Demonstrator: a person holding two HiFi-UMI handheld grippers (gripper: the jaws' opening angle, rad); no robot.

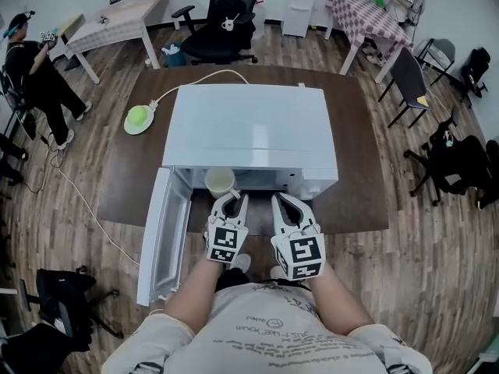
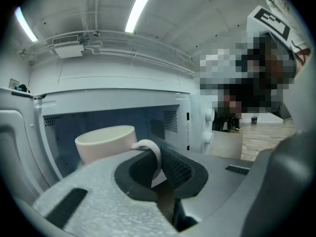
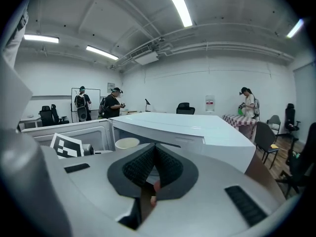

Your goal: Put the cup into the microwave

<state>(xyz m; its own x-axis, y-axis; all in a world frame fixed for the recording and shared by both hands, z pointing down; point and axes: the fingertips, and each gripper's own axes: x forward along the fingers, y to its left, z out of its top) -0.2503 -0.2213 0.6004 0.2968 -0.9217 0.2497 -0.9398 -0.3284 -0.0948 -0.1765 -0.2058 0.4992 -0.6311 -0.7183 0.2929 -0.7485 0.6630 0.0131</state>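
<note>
At the mouth of the microwave, its door swung wide, we hold the cup in the left gripper, jaws clamped on the handle. The right gripper waits just beside it over the table, jaws pressed together on nothing. By our reckoning the cup is only at the threshold. Carrying it deeper, setting it down and letting go remain.

an office-like room: wood floor, office chair, tables, strip lights.
</note>
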